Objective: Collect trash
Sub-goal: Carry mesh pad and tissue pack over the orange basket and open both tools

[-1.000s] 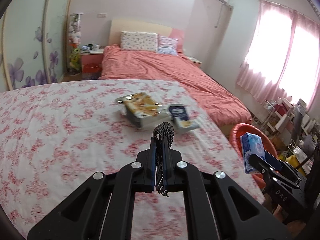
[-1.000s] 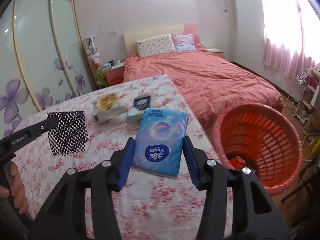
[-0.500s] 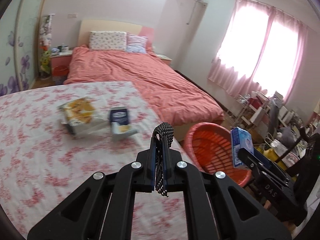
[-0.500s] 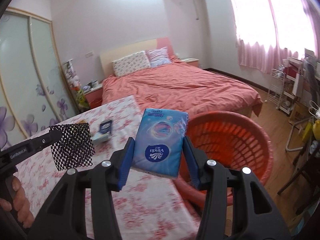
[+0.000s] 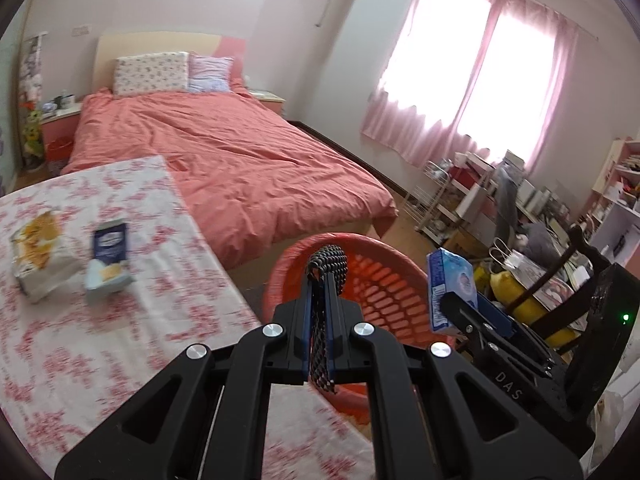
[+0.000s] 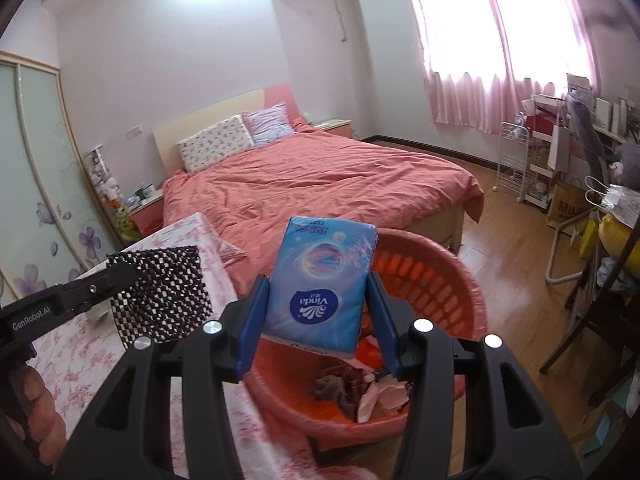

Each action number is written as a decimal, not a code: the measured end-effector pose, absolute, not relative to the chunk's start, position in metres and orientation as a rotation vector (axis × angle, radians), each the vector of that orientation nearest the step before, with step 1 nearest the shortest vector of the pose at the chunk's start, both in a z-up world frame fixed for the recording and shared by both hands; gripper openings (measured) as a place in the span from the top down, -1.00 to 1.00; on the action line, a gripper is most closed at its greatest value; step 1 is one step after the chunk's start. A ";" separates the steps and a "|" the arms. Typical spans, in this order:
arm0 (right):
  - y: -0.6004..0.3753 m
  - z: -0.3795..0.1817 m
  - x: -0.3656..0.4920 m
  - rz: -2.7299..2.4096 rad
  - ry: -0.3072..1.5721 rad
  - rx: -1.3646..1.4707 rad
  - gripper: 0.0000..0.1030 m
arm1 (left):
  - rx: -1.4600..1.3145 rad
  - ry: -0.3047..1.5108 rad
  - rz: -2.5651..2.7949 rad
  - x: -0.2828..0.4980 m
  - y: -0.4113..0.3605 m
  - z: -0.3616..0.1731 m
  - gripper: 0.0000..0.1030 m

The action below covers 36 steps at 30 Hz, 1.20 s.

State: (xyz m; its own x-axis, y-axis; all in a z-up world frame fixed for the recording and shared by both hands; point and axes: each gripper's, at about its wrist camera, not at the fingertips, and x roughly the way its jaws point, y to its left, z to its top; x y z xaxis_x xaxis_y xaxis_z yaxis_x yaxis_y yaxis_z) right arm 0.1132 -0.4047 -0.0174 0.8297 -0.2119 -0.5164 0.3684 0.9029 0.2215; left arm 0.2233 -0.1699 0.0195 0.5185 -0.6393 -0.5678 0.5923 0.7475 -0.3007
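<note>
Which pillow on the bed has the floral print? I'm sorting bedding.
The larger floral pillow, nearer the nightstand; the striped pillow beside it is smaller.

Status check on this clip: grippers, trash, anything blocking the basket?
Left gripper shut on black mesh pad. Right gripper shut on blue tissue pack, above red basket. Two packets on the table. Basket mouth unobstructed.

Left tongs pinch a black mesh scrap before the red basket; right tongs clasp a blue pack.
</note>
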 end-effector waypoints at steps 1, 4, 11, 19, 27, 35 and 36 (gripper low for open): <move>-0.408 -0.018 0.114 -0.318 0.505 0.325 0.05 | -0.068 0.716 -0.750 0.223 -0.177 0.017 0.90; -0.420 -0.023 0.114 -0.332 0.504 0.337 0.05 | -0.060 0.731 -0.776 0.224 -0.194 0.014 0.90; -0.441 -0.031 0.117 -0.349 0.503 0.359 0.05 | -0.041 0.761 -0.809 0.224 -0.217 0.003 0.90; -0.463 -0.040 0.126 -0.352 0.510 0.395 -0.03 | -0.022 0.828 -0.818 0.229 -0.233 -0.013 0.87; -0.472 -0.050 0.128 -0.368 0.520 0.426 -0.28 | -0.016 0.889 -0.744 0.236 -0.221 -0.031 0.16; -0.453 -0.047 0.130 -0.361 0.543 0.383 -0.29 | 0.049 0.847 -0.591 0.241 -0.170 -0.027 0.00; -0.449 -0.046 0.131 -0.355 0.545 0.376 -0.29 | 0.055 0.844 -0.570 0.243 -0.162 -0.027 -0.03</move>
